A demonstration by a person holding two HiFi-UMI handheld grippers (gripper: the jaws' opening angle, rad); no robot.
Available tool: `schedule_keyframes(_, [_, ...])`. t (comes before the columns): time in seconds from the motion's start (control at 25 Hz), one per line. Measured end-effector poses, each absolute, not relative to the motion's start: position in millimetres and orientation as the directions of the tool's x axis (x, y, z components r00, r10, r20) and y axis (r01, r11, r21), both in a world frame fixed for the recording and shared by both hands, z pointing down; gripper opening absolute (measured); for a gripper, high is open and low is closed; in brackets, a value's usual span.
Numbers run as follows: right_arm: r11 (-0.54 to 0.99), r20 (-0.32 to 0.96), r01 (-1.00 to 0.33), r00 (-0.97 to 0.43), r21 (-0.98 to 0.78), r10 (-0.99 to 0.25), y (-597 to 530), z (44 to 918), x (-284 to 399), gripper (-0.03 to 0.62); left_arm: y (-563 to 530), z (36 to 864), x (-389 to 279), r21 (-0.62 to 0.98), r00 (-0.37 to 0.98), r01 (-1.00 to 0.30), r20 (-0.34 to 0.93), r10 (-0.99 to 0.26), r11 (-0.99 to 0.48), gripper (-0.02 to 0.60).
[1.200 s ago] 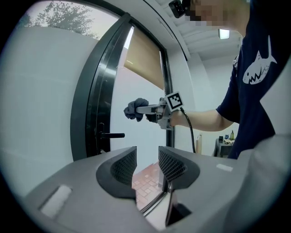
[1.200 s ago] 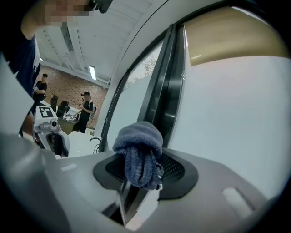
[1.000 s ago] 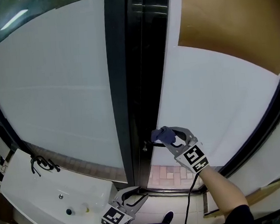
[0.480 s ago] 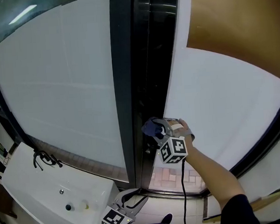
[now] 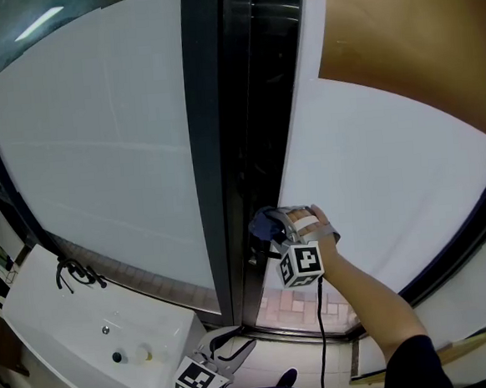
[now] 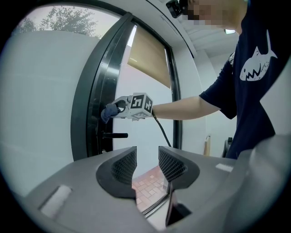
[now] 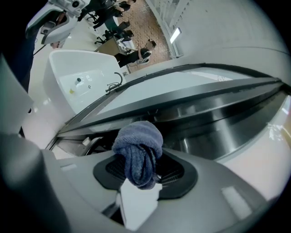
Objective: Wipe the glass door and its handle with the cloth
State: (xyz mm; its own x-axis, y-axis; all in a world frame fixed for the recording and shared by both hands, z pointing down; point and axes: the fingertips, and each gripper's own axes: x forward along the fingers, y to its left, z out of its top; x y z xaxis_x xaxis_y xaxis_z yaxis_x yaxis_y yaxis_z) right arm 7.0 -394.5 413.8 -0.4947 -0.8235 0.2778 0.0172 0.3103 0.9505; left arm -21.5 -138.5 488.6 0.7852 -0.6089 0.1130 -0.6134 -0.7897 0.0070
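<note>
A bunched blue cloth (image 5: 266, 223) is pinched in my right gripper (image 5: 289, 225), which is shut on it and holds it against the black door frame (image 5: 223, 149), just above the black handle (image 5: 253, 258). In the right gripper view the cloth (image 7: 138, 150) bulges out of the gripper (image 7: 141, 169) towards the frame's dark metal (image 7: 218, 118). The left gripper view shows the cloth (image 6: 109, 111) above the handle (image 6: 113, 135). My left gripper (image 5: 230, 349) hangs low near the floor, open and empty (image 6: 142, 164). Pale glass panes (image 5: 98, 158) lie on both sides of the frame.
A white basin (image 5: 61, 329) with a black tap (image 5: 74, 278) stands at the lower left. A brown blind (image 5: 407, 42) covers the upper right pane. Brick paving (image 5: 306, 303) shows through the gap at the door's foot. A wooden strip (image 5: 456, 350) lies at the lower right.
My right gripper has moved left and up a little, bringing the cloth against the frame above the handle, and has turned its marker cube towards me. The left gripper has stayed put.
</note>
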Motion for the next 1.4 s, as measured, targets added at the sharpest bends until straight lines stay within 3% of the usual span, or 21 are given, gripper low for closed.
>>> schedule_keyframes(0.48, [0.323,0.299,-0.003,-0.367,0.946,-0.881,-391.3,419.7,94.7,0.164,-138.3,486.7,-5.8,-0.007,0.818,-0.568,0.11,-0.565,-0.823,0.146])
schedule_keyframes(0.96, [0.34,0.305,-0.113,-0.247,0.934,-0.92,-378.8,421.7,173.9,0.164,-131.5,487.5,-2.2,-0.008,0.831,-0.547,0.112,-0.545,-0.837,0.146])
schedule_keyframes(1.2, [0.356,0.288,-0.208,-0.298,0.911,-0.91,-367.5,406.7,157.1,0.164,-125.5,489.1,-7.5,-0.006,0.827,-0.553,0.114,-0.55,-0.833,0.146])
schedule_keyframes(1.4, [0.375,0.284,-0.175,-0.395,0.91,-0.874,-366.2,398.2,96.7,0.164,-124.1,489.5,-15.2,-0.008,0.815,-0.572,0.112,-0.569,-0.82,0.146])
